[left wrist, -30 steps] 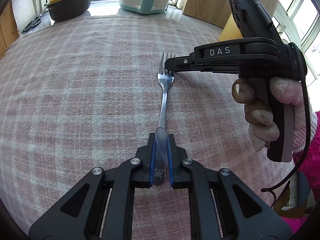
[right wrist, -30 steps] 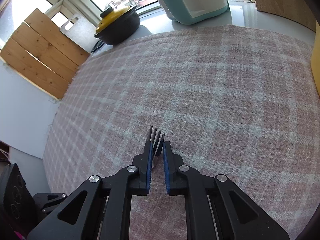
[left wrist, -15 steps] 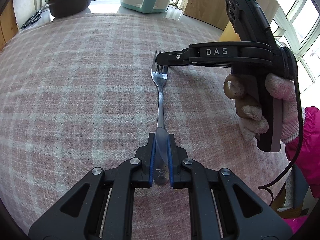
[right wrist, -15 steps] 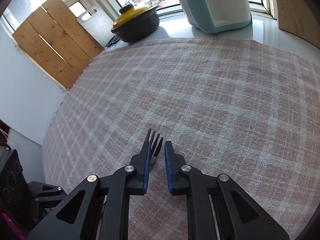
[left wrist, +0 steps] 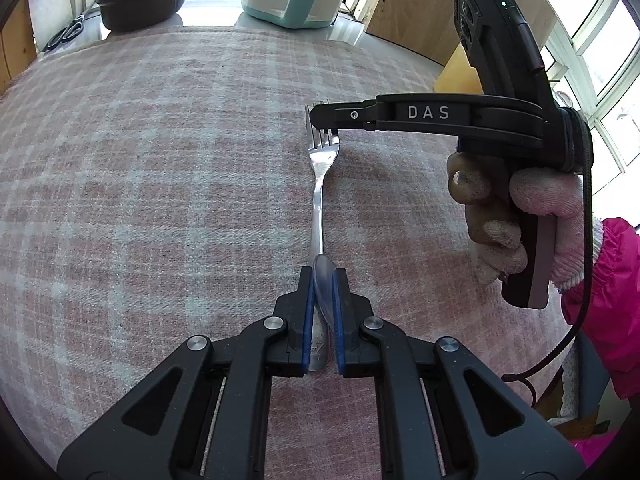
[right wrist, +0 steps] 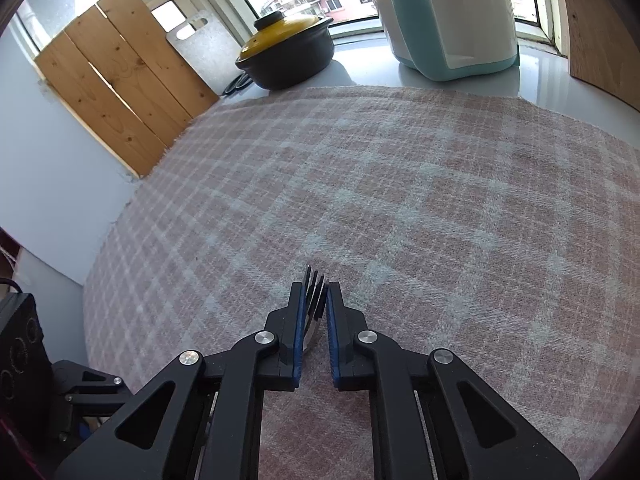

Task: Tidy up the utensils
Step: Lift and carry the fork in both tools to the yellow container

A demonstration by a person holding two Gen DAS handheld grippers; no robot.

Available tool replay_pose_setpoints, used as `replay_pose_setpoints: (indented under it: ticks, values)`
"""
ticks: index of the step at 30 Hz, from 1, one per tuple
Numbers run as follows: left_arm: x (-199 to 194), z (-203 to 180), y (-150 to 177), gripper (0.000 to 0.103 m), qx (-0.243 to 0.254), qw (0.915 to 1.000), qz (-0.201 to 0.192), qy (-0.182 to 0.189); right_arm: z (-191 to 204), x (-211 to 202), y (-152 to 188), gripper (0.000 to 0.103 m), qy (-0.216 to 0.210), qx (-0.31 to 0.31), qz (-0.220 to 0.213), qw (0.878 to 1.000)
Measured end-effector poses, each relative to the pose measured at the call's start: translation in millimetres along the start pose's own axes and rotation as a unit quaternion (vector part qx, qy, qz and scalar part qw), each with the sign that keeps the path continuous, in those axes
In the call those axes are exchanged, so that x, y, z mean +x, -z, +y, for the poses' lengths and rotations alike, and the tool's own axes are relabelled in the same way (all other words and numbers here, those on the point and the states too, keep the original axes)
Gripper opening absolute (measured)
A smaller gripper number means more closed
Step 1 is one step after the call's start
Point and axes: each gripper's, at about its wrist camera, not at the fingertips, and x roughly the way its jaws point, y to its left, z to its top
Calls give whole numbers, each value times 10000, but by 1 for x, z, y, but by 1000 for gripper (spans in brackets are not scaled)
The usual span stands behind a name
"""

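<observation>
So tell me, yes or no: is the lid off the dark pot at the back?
No. The yellow lid sits closed on the dark pot beside the teal container.

"DAS" on the right hand-held gripper [left wrist: 324, 120]

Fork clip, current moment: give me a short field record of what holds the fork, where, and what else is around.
item: fork, lying on the plaid cloth
handle end: between the pads of the left tool, shut on it
tine end: between the pads of the right tool, shut on it
right tool carrier: gloved hand, pink sleeve
background: yellow-lidded pot, teal and white container, wooden boards
other utensils in view: none
</observation>
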Motion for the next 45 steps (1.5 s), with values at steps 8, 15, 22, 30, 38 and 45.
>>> replay_pose_setpoints:
  ticks: [8,15,22,30,38,45]
  values:
    - [-19,-1,4,4,-6,9999,-129,-57,7,-34,1,3,214,-102,-291,9993]
    - [-46,6,-1,3,-29,9989,-422,-212,19,-70,2,2,409,-296,-621,9968]
    - [-71,6,-17,2,82,9962,-783,-367,35,-105,3,1,684,-546,-964,9915]
    - [-89,-8,-49,2,315,9906,-1267,-397,36,-152,7,1,1115,-687,-1351,9821]
    - [-95,-39,-85,2,637,9836,-1663,-292,21,-202,11,1,1562,-551,-1677,9718]
    - [-90,-69,-121,2,910,9781,-1873,-41,-2,-247,12,1,1981,-300,-1955,9600]
